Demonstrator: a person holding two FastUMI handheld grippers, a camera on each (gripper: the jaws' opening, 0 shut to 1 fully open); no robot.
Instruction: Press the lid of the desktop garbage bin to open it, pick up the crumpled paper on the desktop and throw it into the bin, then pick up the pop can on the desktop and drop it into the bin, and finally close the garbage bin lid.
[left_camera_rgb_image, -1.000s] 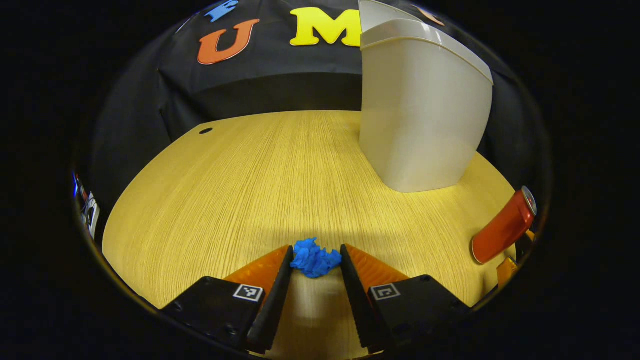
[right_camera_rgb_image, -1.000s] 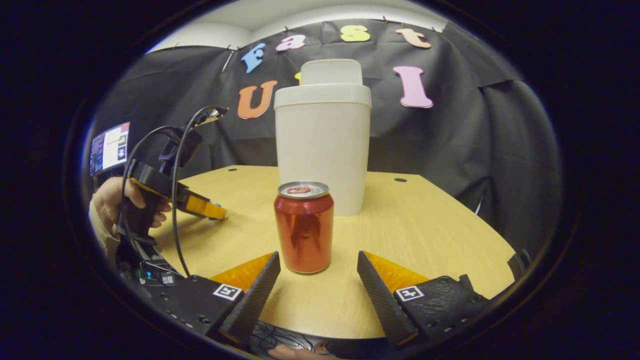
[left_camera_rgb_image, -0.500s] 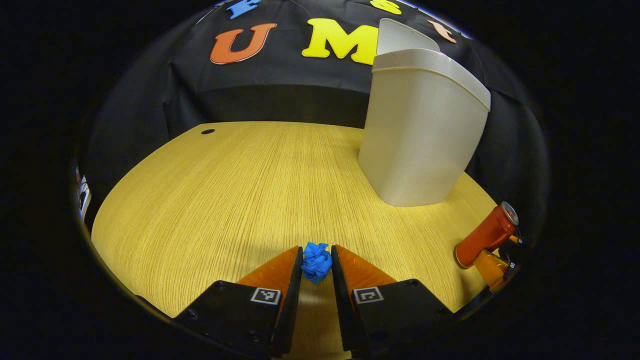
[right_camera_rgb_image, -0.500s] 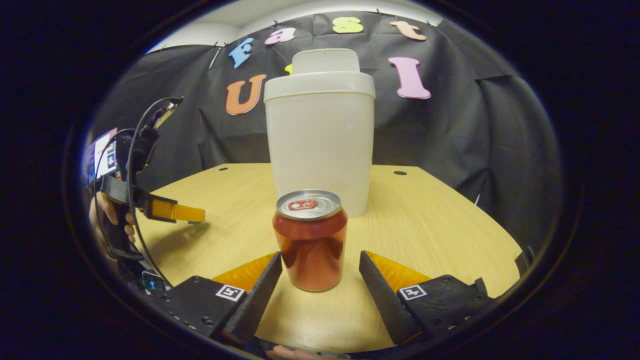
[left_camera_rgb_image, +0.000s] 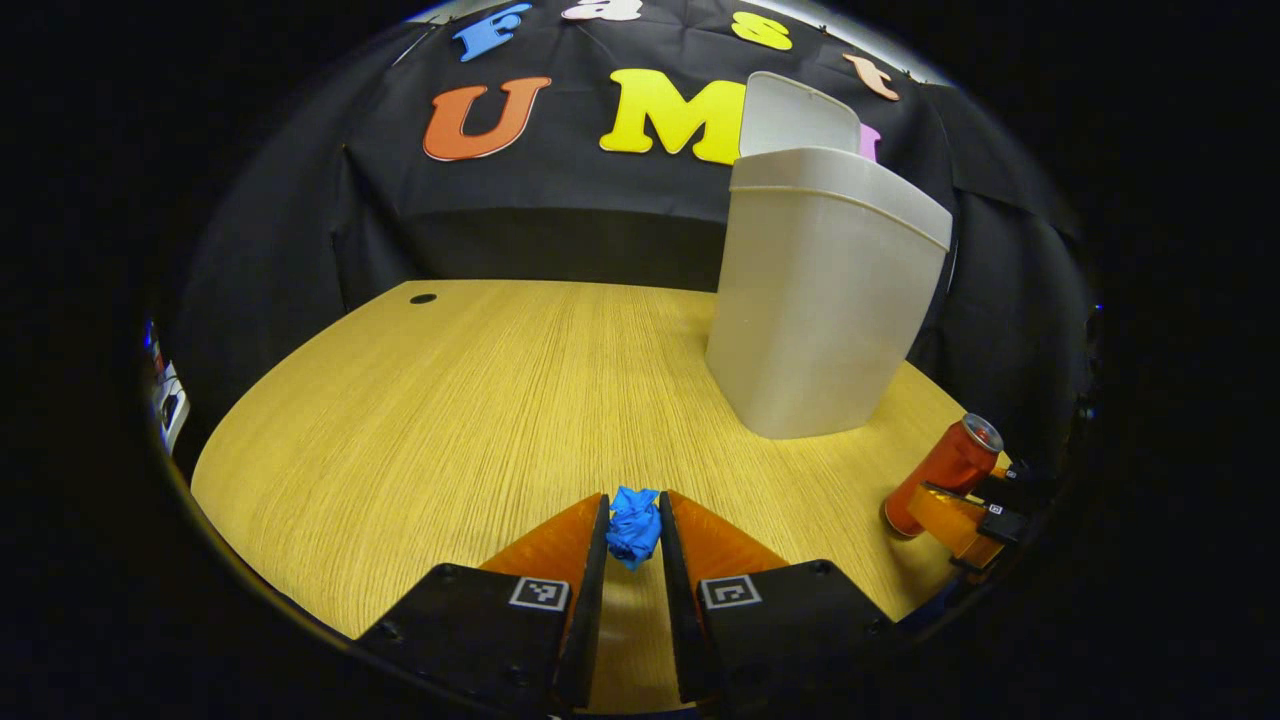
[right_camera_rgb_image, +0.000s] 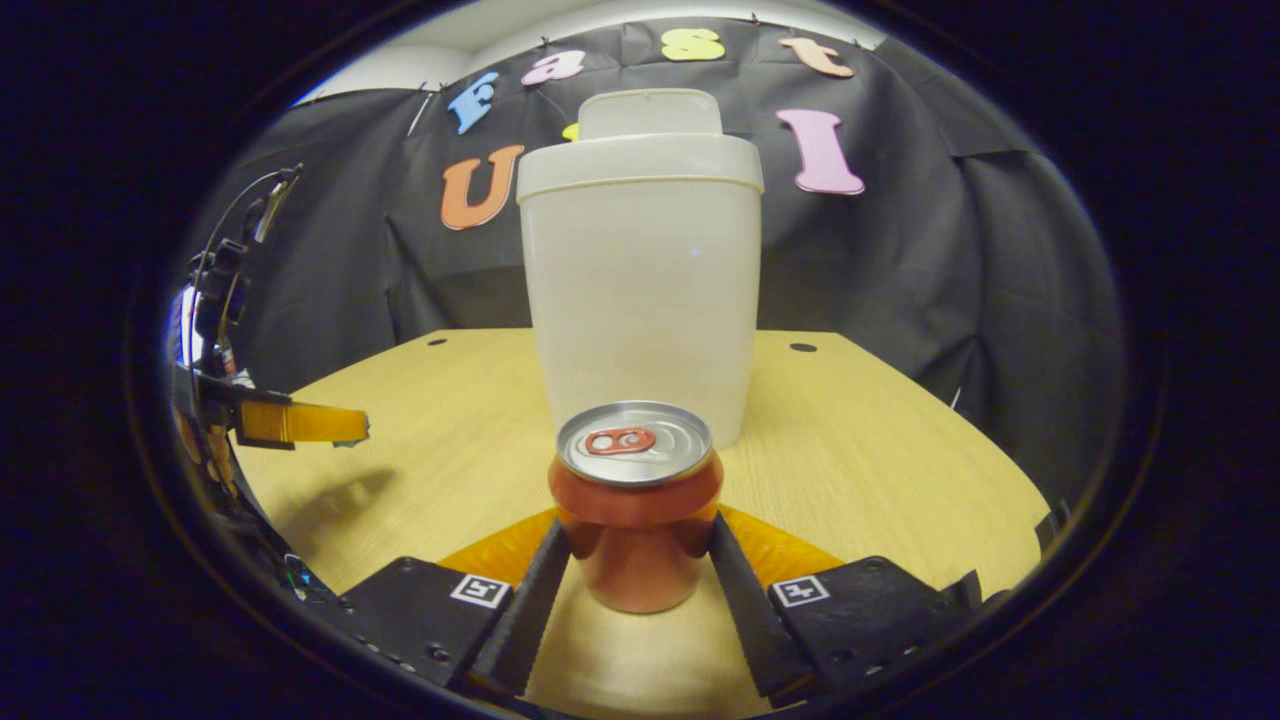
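Left hand-held gripper (left_camera_rgb_image: 632, 540) is clenched on the small blue crumpled paper ball (left_camera_rgb_image: 634, 522), pinched at the fingertips just above the light wooden table (left_camera_rgb_image: 450, 400). Paper looks light, soft, crushable; no clear long axis, any squeeze works. The tall white plastic garbage bin (left_camera_rgb_image: 820, 300) stands upright mid-table, lid (left_camera_rgb_image: 795, 115) flipped up. Right hand-held gripper (right_camera_rgb_image: 640, 570) brackets the red aluminium pop can (right_camera_rgb_image: 638, 510); can't tell if both fingers press it. Can is upright, long axis vertical, top up; probably light, smooth, dentable: grip mid-body.
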